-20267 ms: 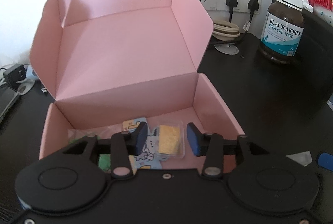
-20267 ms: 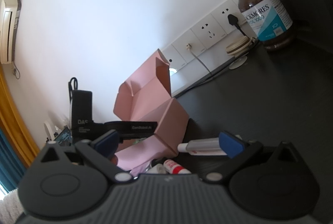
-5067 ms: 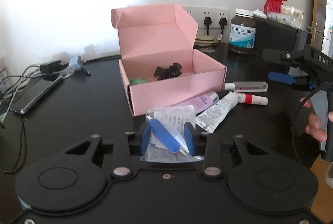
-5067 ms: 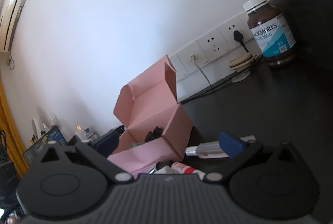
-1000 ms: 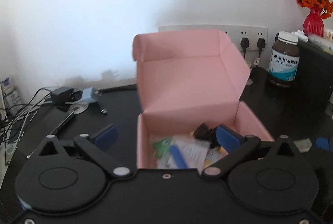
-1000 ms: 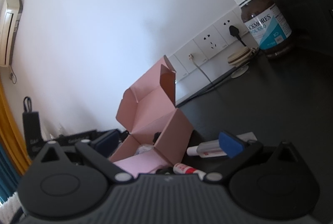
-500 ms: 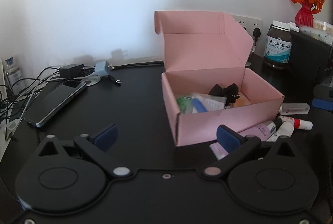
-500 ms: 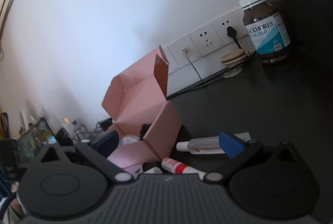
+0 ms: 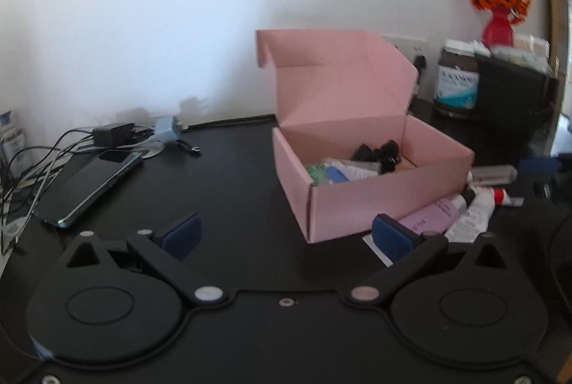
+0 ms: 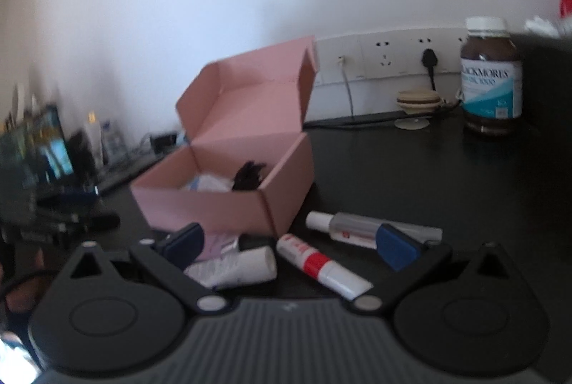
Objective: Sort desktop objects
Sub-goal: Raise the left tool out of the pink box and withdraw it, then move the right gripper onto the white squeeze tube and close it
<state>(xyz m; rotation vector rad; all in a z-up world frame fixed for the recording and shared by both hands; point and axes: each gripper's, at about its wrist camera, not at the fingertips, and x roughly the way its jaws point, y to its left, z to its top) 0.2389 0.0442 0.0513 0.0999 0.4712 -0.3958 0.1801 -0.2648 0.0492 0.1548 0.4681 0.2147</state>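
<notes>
The open pink cardboard box (image 9: 375, 202) is sitting on the black bench (image 9: 232, 191) with its lid standing up, holding a black clip-like object (image 9: 379, 151) and a clear packet with a blue piece (image 9: 339, 173). Just beside its near right corner a white squeeze tube (image 10: 236, 268), a red-and-white tube (image 10: 321, 266), a clear capped tube (image 10: 354, 228) and a lilac tube (image 9: 434, 214) are lying. The left claw (image 9: 286, 235) is hovering released and empty over bare bench, left of the box. The right claw (image 10: 289, 246) is spread wide above the tubes, gripping nothing. A dark phone (image 9: 89, 187) is lying far left.
</notes>
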